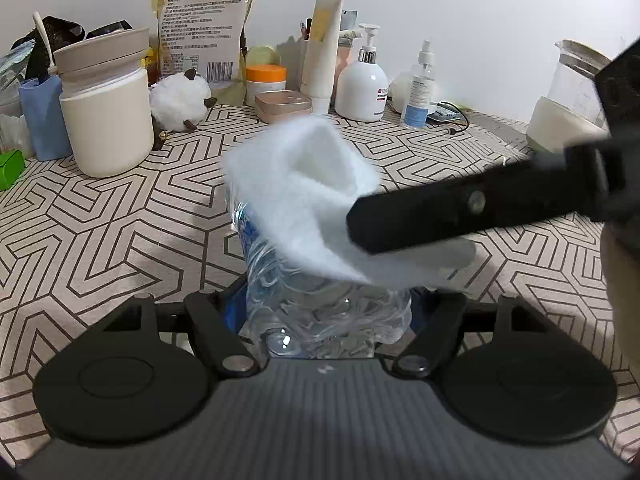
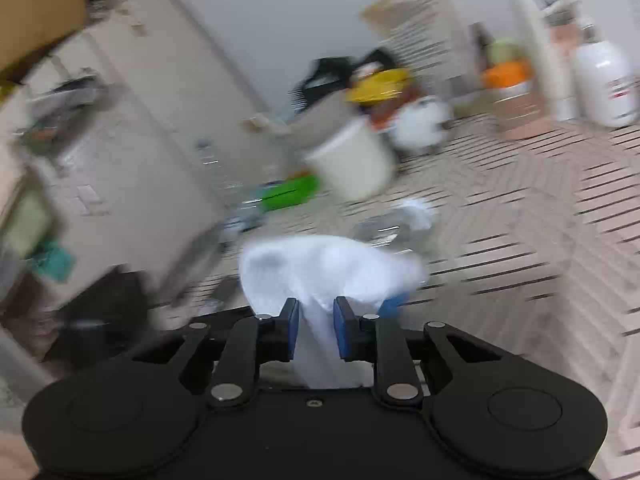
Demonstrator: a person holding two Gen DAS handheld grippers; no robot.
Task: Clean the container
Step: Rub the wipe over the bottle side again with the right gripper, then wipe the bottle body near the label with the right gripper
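Left wrist view: worktop [image 1: 100,220] w/ a beige cloth in a dark geometric line pattern, plain white wall behind. Along the back edge sit a cream canister [image 1: 106,120], a printed pouch [image 1: 204,28], a white tube [image 1: 324,52], a pump bottle [image 1: 362,84], a small spray bottle [image 1: 418,92] and a glass jug [image 1: 568,96] at far right.

Left claw [image 1: 328,316] is clamped on a clear plastic bottle [image 1: 320,300], blue pads pressed on both sides near its base. Bottle's long axis runs away from the camera and up, tilted a bit left; far end is hidden under a white cloth [image 1: 304,204] draped over it. Bottle is off the worktop, held over its middle. One black finger [image 1: 460,212] of the right claw comes in from the right and lies on the cloth.

Right wrist view: heavily motion-blurred, but it alone shows the right claw [image 2: 316,328] narrow, blue pads pinching a fold of the white cloth. It also takes in pale cabinets [image 2: 160,100] at left, plus a cardboard box [image 2: 40,4] up top. Bottle is barely readable here.
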